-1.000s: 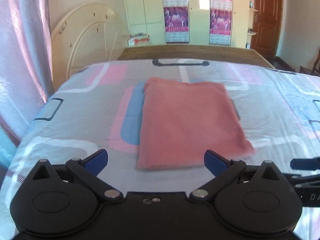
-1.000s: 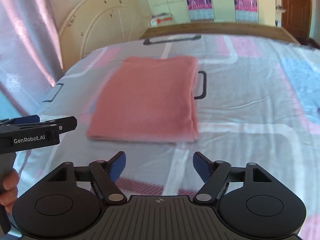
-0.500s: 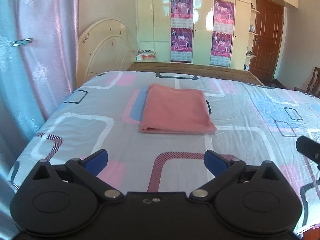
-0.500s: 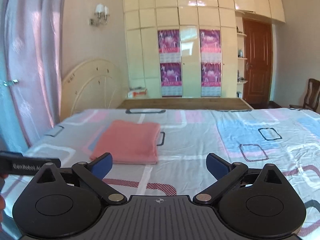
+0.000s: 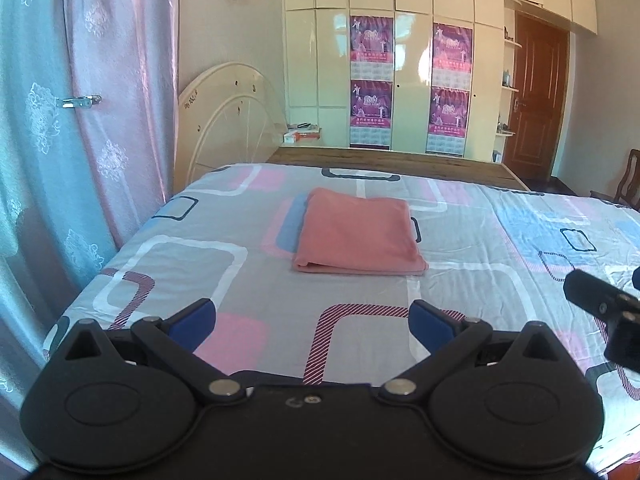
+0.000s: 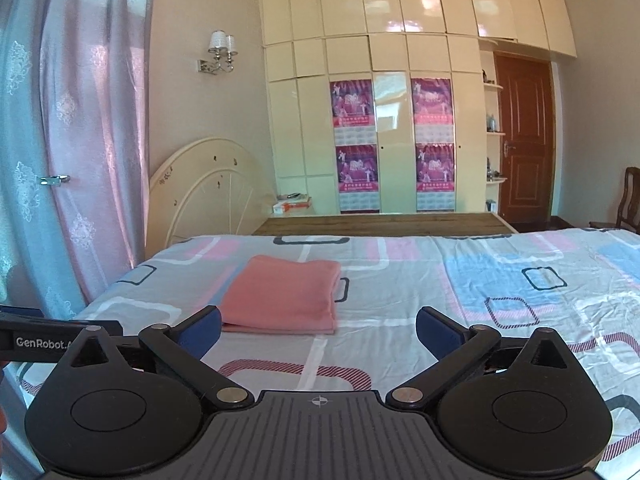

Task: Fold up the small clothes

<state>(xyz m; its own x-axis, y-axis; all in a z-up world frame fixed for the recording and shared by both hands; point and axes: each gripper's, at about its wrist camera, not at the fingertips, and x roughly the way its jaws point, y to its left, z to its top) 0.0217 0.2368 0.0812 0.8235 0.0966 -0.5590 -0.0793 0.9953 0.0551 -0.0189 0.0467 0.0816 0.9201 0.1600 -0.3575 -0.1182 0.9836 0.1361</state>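
1. Garment position: the pink folded garment lies flat on the bed, on the patterned sheet, toward the left half and well beyond both grippers. In the right wrist view it appears as a neat rectangle with layered edges along its near side.
2. Left gripper: jaws spread wide, nothing between them. It hangs above the near part of the bed, well apart from the garment.
3. Right gripper: jaws likewise spread wide and empty, held off the sheet, with the garment ahead and to its left.
4. Surroundings: a cream wardrobe with purple posters stands at the far wall; a brown door is at the far right; pink curtains hang at the left.
5. Step in hand: judged from the compact, squared shape, the fold appears complete and both grippers stand clear of it.
6. Next move: if a further fold is required, both grippers must approach the near edge, pinch all layers together, and carry them evenly to the far edge. Otherwise, no other garment is visible to fetch.
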